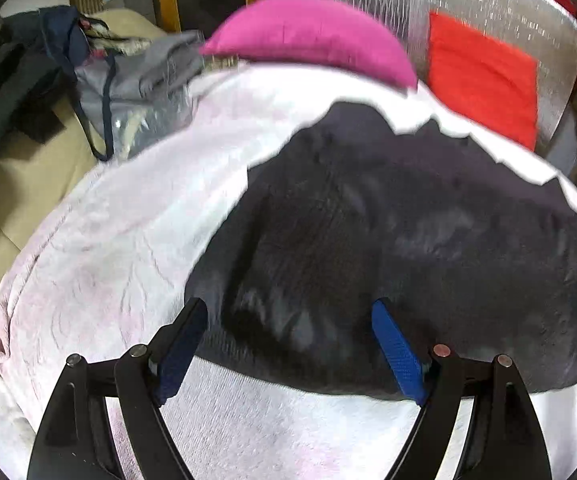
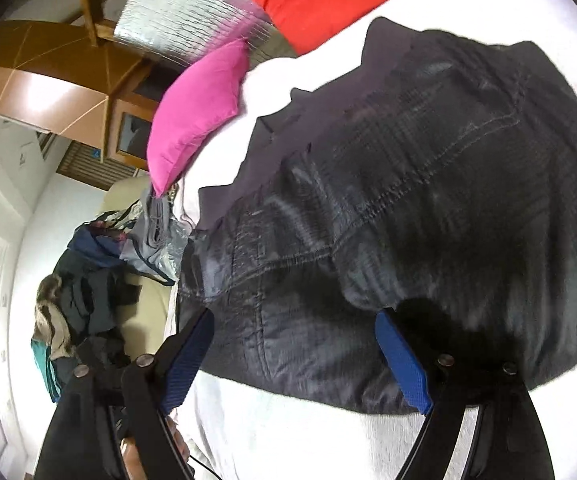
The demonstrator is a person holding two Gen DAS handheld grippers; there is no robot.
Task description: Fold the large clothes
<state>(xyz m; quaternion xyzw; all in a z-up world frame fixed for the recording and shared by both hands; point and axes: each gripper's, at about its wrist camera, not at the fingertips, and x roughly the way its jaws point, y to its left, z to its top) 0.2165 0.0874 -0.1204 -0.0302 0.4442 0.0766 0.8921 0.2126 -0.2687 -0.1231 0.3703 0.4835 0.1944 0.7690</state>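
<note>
- Bedroom clutter is seen at the left edge: a heap of dark clothes on a beige armchair, then a grey bag, all well clear of the work.
- Spread over the bed's white cover lies the dark jacket, partly folded, its near hem close to the bed's front edge; a pink cushion and a red cushion sit beyond it.
- Left claw is held with jaws wide apart and nothing between them, over the jacket's near left hem. If closed too deep, the white cover could be pinched together with the hem and dragged into the fold.
- Right claw is likewise spread and empty, above the near edge. The shiny shell looks slippery; only the top layer might be caught, so lower layers would slide and the fold would skew.
- Uneven lifting by the two claws could twist the jacket or pull it off the front of the bed.
</note>
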